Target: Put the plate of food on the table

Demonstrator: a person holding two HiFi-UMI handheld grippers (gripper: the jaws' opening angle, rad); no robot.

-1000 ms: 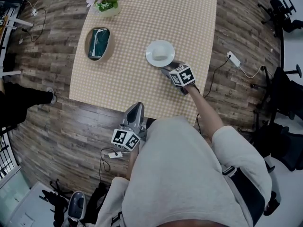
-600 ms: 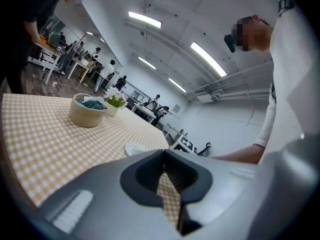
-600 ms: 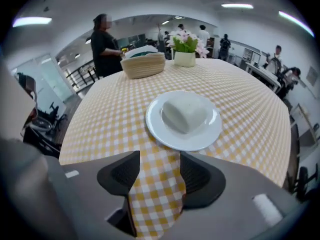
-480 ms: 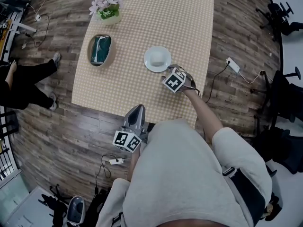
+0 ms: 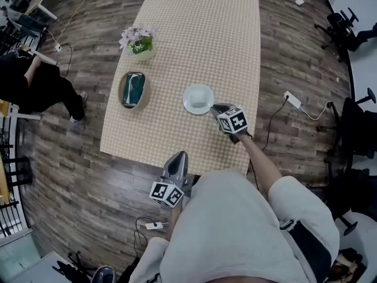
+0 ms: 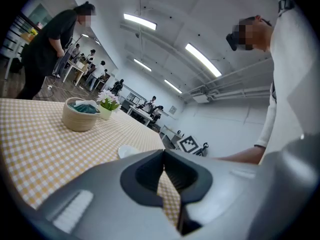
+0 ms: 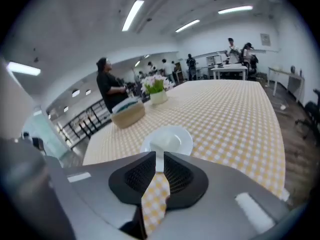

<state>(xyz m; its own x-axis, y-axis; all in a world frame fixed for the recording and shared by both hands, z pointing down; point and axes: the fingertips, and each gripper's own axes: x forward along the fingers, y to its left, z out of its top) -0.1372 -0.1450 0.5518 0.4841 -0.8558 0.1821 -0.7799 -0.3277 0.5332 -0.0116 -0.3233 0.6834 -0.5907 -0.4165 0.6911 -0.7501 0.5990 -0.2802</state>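
A white plate with a pale piece of food on it rests on the yellow checked table, near its right front part. My right gripper hangs just off the plate's near right rim, apart from it. Its jaws have just been closing and stand almost together with nothing between them. In the right gripper view the plate lies just beyond the gripper. My left gripper is held at the table's front edge, shut and empty. In the left gripper view its tips meet, with the plate beyond them.
A woven basket holding a teal cloth and a flower pot stand on the table's left side. A person in black stands left of the table. A power strip and office chairs are to the right.
My right gripper has drawn back from the plate's rim and lifted, leaving the plate on the table. The person at the left has walked further along. The left gripper has stayed put.
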